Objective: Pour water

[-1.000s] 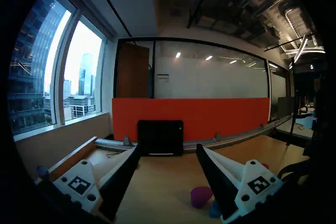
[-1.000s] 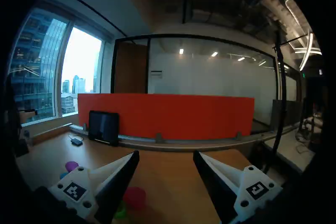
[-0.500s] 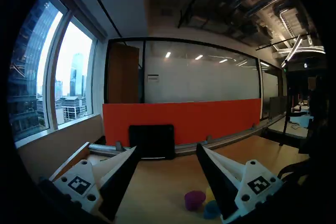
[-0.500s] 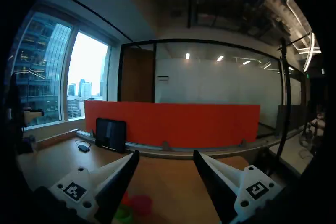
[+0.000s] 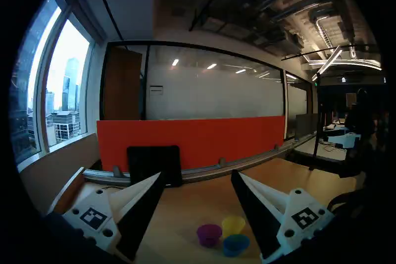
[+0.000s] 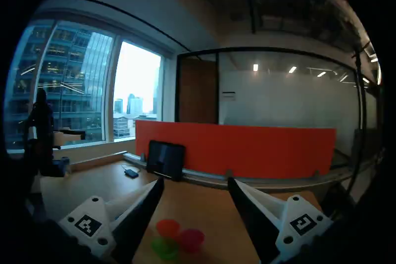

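Left tongs (image 5: 196, 173), right tongs (image 6: 195, 180) both wide, empty. Small purple plastic cup (image 5: 209, 234) low ahead of left; small red plastic cup (image 6: 168, 227) low ahead of right.

— What is the right gripper (image 6: 195, 181) holding?
— Nothing; its fingers (image 6: 143, 204) stand spread above the wooden table (image 6: 213, 204).
— And the cups?
— At six o'clock, huddled close: red cup (image 6: 168, 227), green cup (image 6: 165, 247), pink cup (image 6: 192, 239).
— Farther off?
— At eleven o'clock, a dark tablet (image 6: 166, 160) before the orange partition (image 6: 257, 151).

Smooth wooden desk (image 5: 198, 204), plastic-looking purple cup (image 5: 209, 234), matt orange divider (image 5: 198, 137).
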A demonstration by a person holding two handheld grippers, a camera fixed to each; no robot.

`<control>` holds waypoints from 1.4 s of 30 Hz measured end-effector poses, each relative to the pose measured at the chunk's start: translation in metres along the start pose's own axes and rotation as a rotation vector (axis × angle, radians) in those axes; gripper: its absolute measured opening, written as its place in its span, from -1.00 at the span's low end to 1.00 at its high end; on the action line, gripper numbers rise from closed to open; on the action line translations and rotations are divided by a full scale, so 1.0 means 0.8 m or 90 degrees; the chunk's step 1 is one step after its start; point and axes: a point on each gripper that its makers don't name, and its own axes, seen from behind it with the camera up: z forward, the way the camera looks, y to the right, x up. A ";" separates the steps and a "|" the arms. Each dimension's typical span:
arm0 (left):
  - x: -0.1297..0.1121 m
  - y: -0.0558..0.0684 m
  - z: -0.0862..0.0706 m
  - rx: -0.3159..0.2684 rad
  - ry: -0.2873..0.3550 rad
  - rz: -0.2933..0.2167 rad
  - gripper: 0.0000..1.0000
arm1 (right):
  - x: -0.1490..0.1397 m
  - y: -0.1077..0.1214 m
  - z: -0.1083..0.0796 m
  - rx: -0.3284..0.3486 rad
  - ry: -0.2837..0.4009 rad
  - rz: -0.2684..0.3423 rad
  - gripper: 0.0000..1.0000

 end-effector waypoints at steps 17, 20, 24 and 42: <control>-0.024 0.045 0.007 -0.107 -0.021 0.002 0.92 | -0.028 -0.042 0.005 0.117 -0.049 -0.015 0.98; -0.034 0.046 0.010 -0.111 -0.031 0.012 0.92 | -0.039 -0.044 0.005 0.129 -0.065 -0.018 0.98; -0.052 0.050 0.013 -0.123 -0.046 0.021 0.92 | -0.063 -0.045 0.005 0.143 -0.093 -0.030 0.98; -0.142 0.071 0.024 -0.179 -0.110 0.052 0.92 | -0.172 -0.055 0.011 0.194 -0.205 -0.044 0.98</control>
